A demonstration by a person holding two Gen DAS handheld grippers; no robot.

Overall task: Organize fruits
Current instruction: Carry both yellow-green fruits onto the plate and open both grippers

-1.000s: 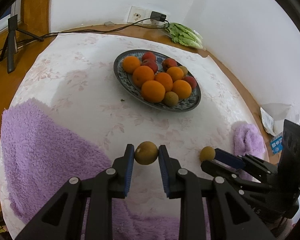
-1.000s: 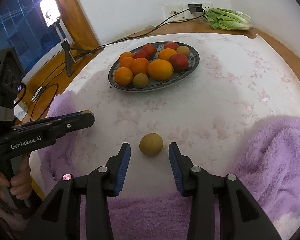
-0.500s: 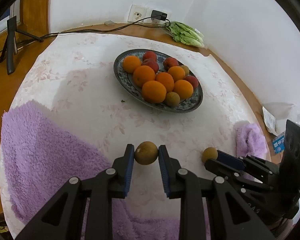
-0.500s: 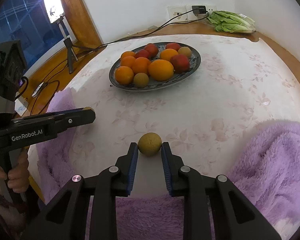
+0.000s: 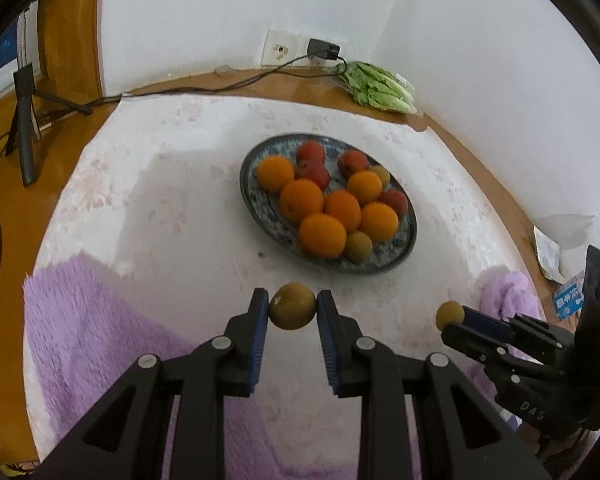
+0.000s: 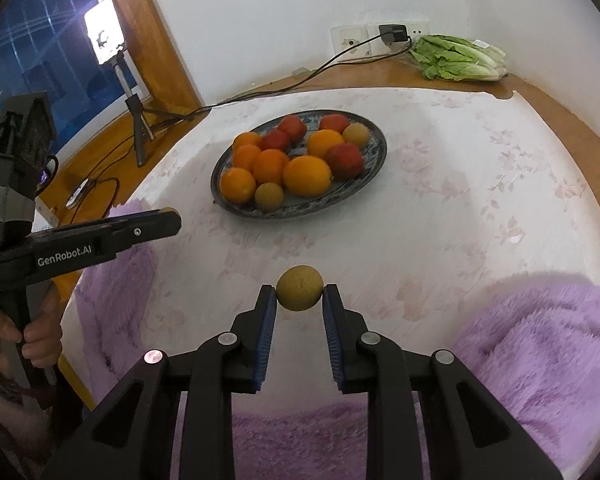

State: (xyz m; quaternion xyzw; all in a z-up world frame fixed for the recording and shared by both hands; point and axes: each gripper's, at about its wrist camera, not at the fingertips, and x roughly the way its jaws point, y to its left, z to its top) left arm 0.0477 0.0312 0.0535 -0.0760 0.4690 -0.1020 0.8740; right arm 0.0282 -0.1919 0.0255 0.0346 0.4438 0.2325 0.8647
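A patterned blue plate (image 5: pixel 404 254) (image 6: pixel 374 160) in the middle of the table holds several oranges, red fruits and small brown fruits. My left gripper (image 5: pixel 293 307) is shut on a small brown fruit (image 5: pixel 292 306), held in front of the plate. My right gripper (image 6: pixel 299 294) is shut on another small brown fruit (image 6: pixel 299 288) near the table's front. In the left wrist view the right gripper (image 5: pixel 454 314) shows at the right with that fruit (image 5: pixel 449 314) at its tip. In the right wrist view the left gripper's finger (image 6: pixel 140 232) reaches in from the left.
A white flowered cloth (image 6: pixel 440 208) covers the round wooden table, with purple fluffy towels (image 5: pixel 92 340) (image 6: pixel 540 352) along its near edge. Lettuce (image 6: pixel 460 58) and a plugged-in cable lie at the back wall. A tripod (image 5: pixel 24 128) stands at the left. A person's hand (image 6: pixel 40 332) grips the left handle.
My right gripper closed onto the small brown fruit that lay between its open fingers. The left gripper, holding its fruit, drifted slightly; the plate now sits a little farther right in its view.
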